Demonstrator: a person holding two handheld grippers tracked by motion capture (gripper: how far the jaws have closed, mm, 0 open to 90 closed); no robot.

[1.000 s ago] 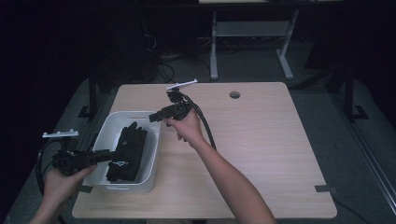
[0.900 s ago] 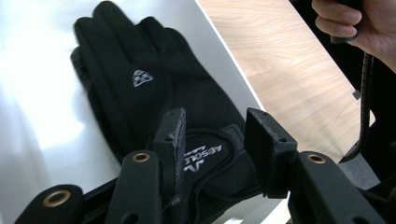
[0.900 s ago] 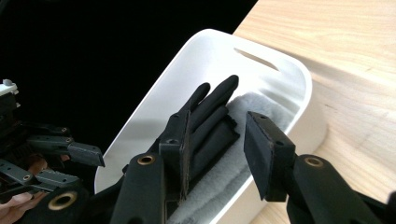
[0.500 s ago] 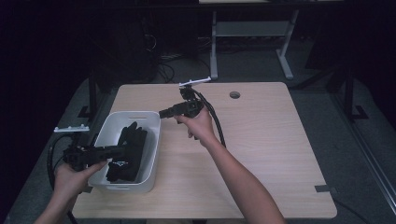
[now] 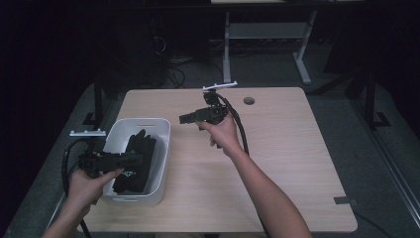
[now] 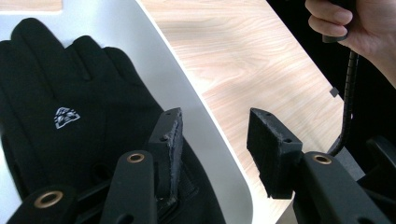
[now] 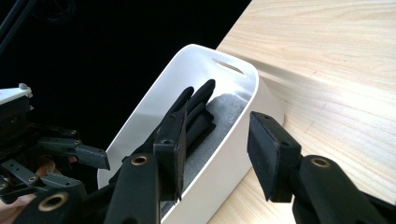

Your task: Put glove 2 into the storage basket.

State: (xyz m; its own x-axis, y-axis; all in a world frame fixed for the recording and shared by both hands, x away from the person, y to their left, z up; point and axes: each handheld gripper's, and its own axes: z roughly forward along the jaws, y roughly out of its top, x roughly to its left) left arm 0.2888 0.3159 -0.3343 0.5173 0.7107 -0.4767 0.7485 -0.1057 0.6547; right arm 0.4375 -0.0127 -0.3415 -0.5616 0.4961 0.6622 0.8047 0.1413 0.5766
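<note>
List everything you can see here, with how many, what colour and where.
Bin: one, white, left part of the table.
Gloves: black, inside the bin; count unclear, one shows a small white logo in the left gripper view.
Table: one, light wood, with a round hole near its far edge.
Left gripper: black, fingers open, over the bin.
Right gripper: black, fingers open, held above the table, pointing toward the bin.

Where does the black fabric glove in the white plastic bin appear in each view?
High view: black fabric glove lower left, inside the white plastic bin.
Left gripper view: glove at left, beyond the jaws.
Right gripper view: glove centre, fingers pointing up.
Shared landmark: the bin's white rim against the light wooden table.
</note>
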